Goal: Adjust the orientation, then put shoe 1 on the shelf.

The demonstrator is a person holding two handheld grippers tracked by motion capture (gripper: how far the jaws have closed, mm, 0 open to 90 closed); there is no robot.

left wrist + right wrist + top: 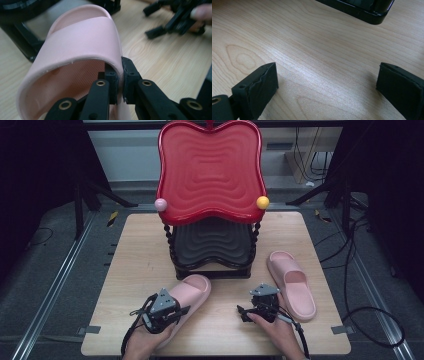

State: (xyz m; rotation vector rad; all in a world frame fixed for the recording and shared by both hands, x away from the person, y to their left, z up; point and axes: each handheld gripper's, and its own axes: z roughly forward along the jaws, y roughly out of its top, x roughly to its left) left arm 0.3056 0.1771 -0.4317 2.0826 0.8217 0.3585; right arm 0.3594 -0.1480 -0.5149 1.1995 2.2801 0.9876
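Left claw (119, 82) pinches side wall of near pink slipper (82, 42), maybe to lift onto rack (212, 245). Right claw (324, 85) wide open, empty, over desk (312, 45).

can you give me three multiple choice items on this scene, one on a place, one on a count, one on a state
1. Where is the free slipper?
A. on the red tray
B. on the table, right of the rack
C. on the floor

2. How many small balls sit on the red tray?
A. two
B. four
C. none

3. What is the left tool doing?
A. hanging open over bare wood
B. clamped on the edge of a pink slipper
C. holding a ball

Key: 1 B, it lies on the wooden table beside the rack; 2 A, a pink ball and a yellow ball; 3 B, its jaws pinch the slipper's wall.
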